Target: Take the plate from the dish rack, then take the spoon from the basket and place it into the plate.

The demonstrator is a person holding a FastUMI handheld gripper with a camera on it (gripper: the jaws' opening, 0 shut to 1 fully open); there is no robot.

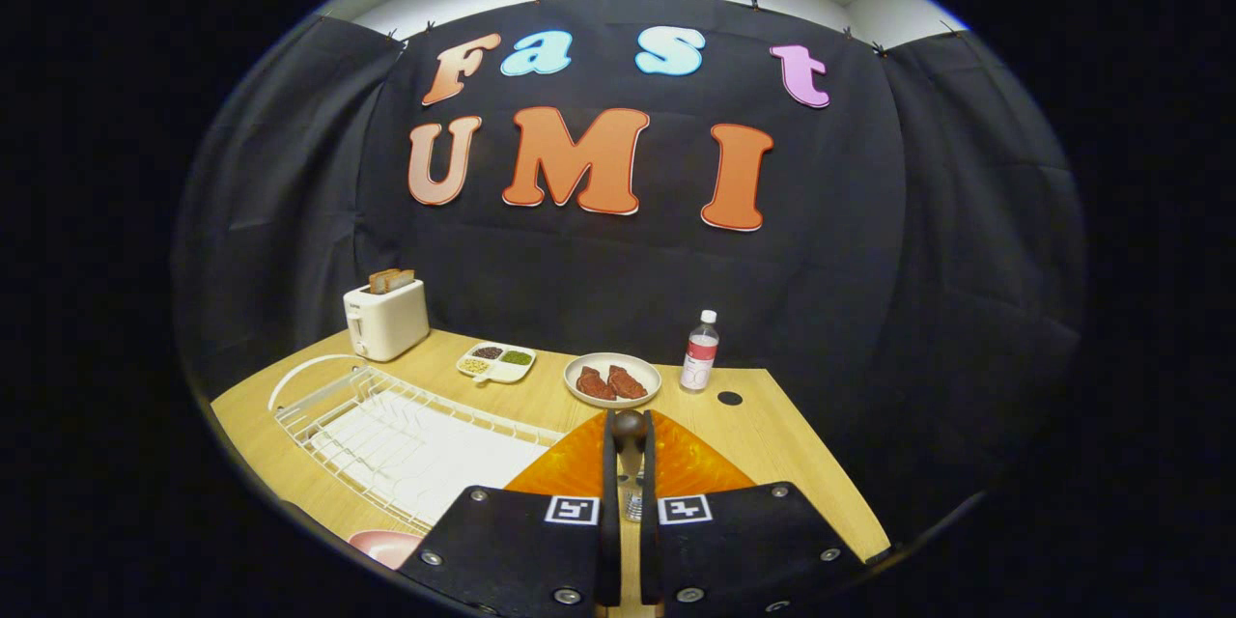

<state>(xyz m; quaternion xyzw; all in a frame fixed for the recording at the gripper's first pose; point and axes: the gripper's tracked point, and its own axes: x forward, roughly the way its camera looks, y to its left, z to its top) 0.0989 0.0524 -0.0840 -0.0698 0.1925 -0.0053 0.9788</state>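
Orange plate lies under and just ahead of the fingers | gripper clamped on spoon, its long axis running toward 12 o'clock | dish rack at 10 o'clock | next likely: lower and release onto plate.
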